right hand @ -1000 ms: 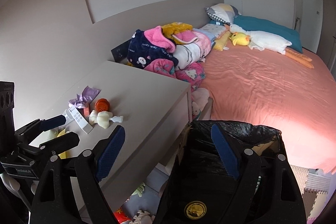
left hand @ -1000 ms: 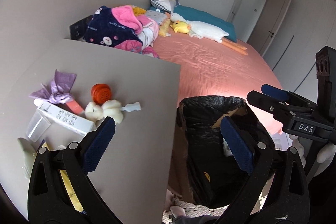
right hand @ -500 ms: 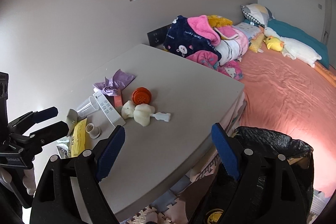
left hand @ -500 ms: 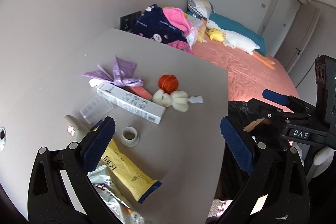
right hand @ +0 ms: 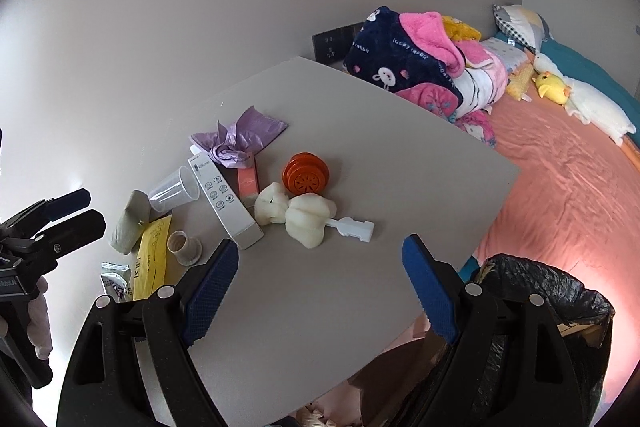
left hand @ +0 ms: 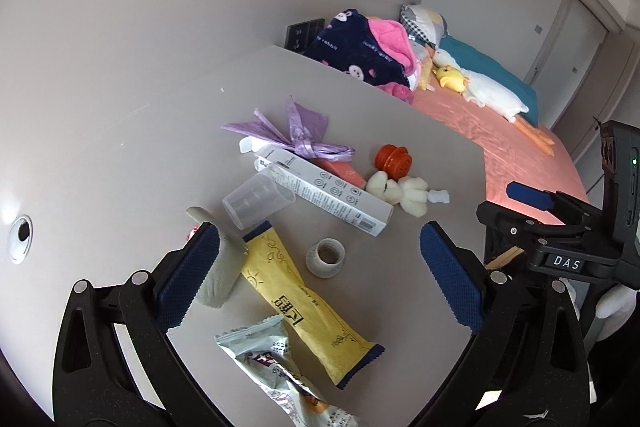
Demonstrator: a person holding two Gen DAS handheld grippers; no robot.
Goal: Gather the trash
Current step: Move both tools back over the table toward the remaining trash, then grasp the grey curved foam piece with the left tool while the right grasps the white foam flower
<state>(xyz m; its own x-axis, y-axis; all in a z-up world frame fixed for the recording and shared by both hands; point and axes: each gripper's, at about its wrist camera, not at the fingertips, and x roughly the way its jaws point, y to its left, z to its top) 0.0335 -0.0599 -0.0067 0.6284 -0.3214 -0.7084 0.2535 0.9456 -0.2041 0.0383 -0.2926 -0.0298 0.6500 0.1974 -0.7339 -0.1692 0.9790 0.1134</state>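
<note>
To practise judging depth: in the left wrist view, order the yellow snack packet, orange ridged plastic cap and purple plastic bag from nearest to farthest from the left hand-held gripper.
1. Yellow snack packet, between the fingers.
2. Orange ridged plastic cap, mid-table, right.
3. Purple plastic bag, farther back, left.

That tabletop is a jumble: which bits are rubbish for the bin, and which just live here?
For the job:
- yellow wrapper
- silver wrapper
- plastic cup
- purple bag
- black-lined bin

Probably just lying about:
- blankets
- yellow duck toy
- pillows
</note>
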